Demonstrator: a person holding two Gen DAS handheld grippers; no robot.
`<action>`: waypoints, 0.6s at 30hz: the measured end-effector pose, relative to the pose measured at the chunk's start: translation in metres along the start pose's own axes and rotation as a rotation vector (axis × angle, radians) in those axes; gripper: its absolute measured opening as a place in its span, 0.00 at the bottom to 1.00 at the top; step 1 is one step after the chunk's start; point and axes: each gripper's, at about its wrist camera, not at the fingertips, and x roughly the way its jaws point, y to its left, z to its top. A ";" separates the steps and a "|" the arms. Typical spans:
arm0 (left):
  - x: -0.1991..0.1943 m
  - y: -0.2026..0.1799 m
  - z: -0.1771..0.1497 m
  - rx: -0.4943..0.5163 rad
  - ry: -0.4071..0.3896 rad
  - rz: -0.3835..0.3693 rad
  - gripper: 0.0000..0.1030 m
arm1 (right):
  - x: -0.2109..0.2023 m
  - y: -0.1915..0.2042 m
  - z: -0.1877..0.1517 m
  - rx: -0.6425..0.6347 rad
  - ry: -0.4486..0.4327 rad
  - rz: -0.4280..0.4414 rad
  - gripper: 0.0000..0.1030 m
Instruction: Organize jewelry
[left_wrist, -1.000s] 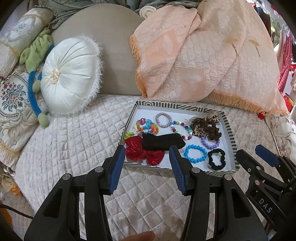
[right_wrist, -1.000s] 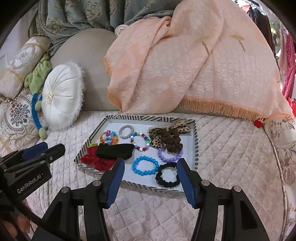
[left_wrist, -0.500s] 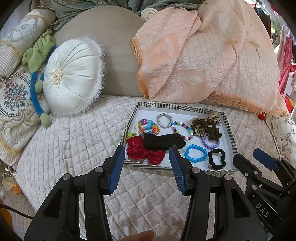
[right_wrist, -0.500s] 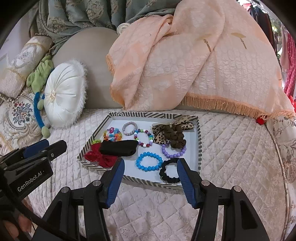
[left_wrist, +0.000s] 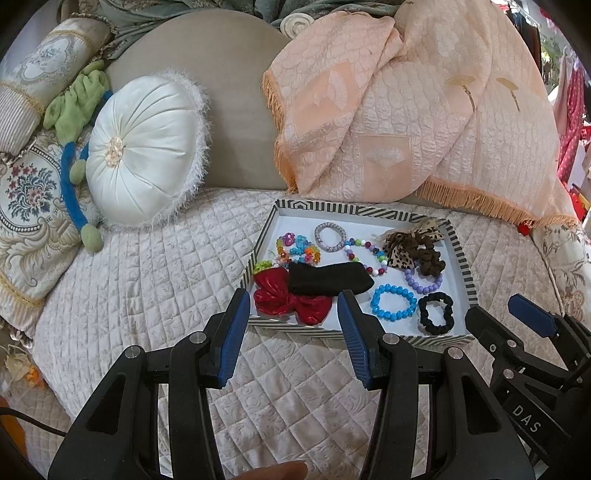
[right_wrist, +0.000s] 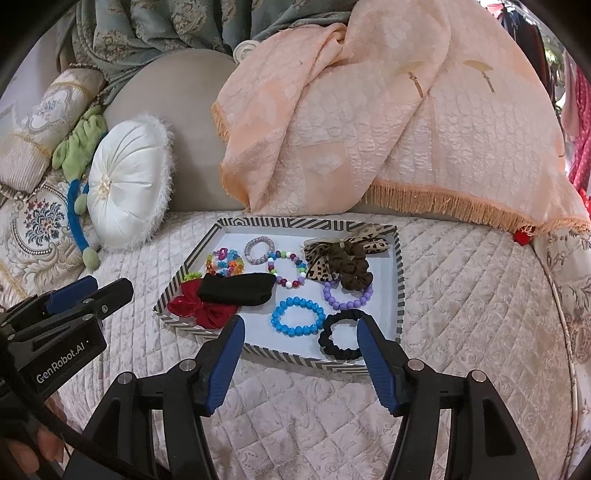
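A striped-rim tray (left_wrist: 354, 210) (right_wrist: 310, 221) lies on the quilted bed. It holds a red bow (left_wrist: 291, 301), a black band (left_wrist: 328, 280), a blue bead bracelet (right_wrist: 297, 317), a black scrunchie (right_wrist: 341, 334), a purple bracelet (right_wrist: 347, 295), a leopard bow with a brown scrunchie (right_wrist: 343, 258) and several more bead bracelets. My left gripper (left_wrist: 292, 299) hovers open in front of the tray's near left edge. My right gripper (right_wrist: 301, 323) hangs before the near right edge, its jaws opening with nothing between them.
A round white cushion (left_wrist: 144, 147) and a green and blue plush toy (left_wrist: 74, 122) sit at the back left. A peach fringed throw (left_wrist: 406, 110) drapes the backrest behind the tray. Quilted cover (left_wrist: 147, 280) spreads around the tray. A fingertip (left_wrist: 273, 472) shows at the bottom edge.
The right gripper's jaws stand slightly wider. Both views have shifted a touch, and nothing in the tray has moved.
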 end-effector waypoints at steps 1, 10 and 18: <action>0.000 0.000 0.000 0.001 -0.001 0.001 0.48 | 0.001 0.000 0.000 -0.001 0.001 0.000 0.59; 0.002 0.000 0.000 0.003 -0.001 0.004 0.48 | 0.003 0.000 -0.001 -0.002 0.006 -0.003 0.60; 0.007 0.001 -0.001 0.001 0.006 0.010 0.48 | 0.007 0.001 -0.002 -0.013 0.021 -0.004 0.60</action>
